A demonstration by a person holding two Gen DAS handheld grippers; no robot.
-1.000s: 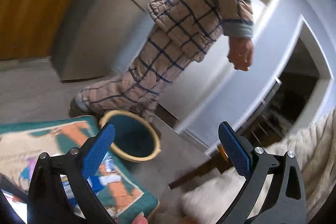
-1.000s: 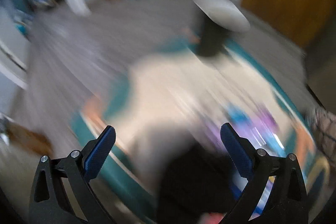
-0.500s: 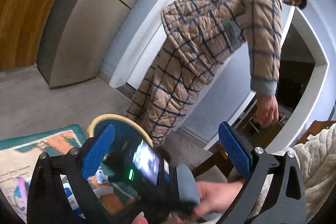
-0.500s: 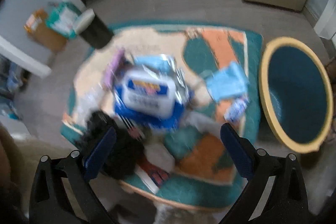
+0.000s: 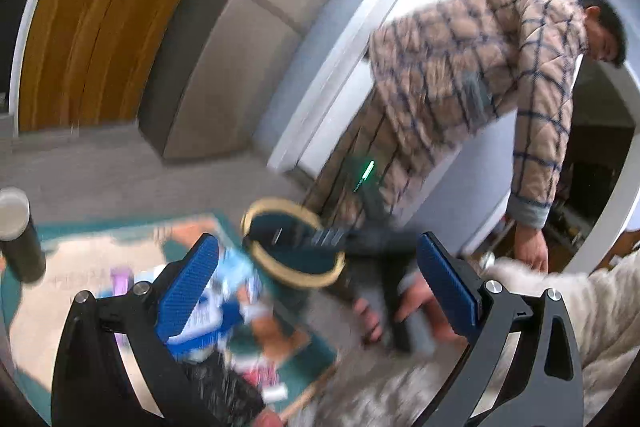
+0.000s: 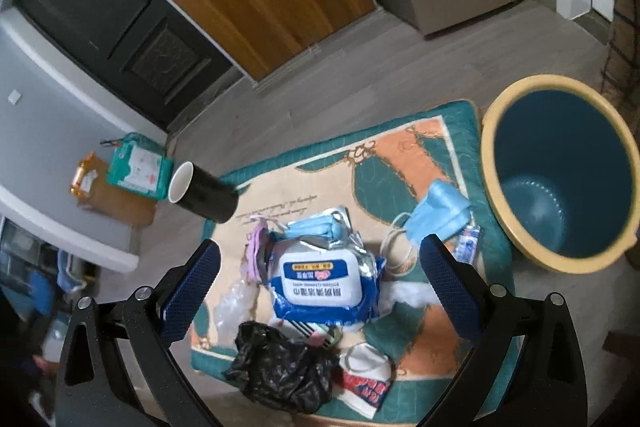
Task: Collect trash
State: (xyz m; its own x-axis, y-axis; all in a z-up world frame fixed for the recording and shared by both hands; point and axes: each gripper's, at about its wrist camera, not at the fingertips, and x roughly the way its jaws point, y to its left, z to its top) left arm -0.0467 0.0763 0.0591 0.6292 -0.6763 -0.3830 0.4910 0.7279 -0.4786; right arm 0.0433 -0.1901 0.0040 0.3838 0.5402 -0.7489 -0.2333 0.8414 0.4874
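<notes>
Several pieces of trash lie heaped on the patterned mat point(image 6: 424, 147), none yet collected. The wet-wipe packet point(image 6: 325, 279) sits at the mat's centre, with a blue face mask point(image 6: 438, 213) between it and the bin point(image 6: 560, 171), a second mask point(image 6: 316, 225) tucked at the packet's far edge, a crumpled black bag point(image 6: 280, 367) at its near edge, and a clear wrapper point(image 6: 232, 303) to its left. The bin stands upright, just off the mat's right edge, and looks empty.

Your right gripper point(image 6: 320, 285) hovers above the packet, fingers spread wide, gripping nothing. Your left gripper point(image 5: 318, 293) is likewise spread and empty; its view is blurred and looks towards the bin.

Recommendation: descend straight onto the packet, straddling its short width, and close on the stiff lid area, since the foil likely slips. Alternatively, take the loose mask nearest the bin first. Avoid catching the mask loops beside the packet. Keep clear of the dark tumbler point(image 6: 202, 193) at the mat's far left corner, and mind the bystander point(image 5: 460, 99) standing beyond the bin.
</notes>
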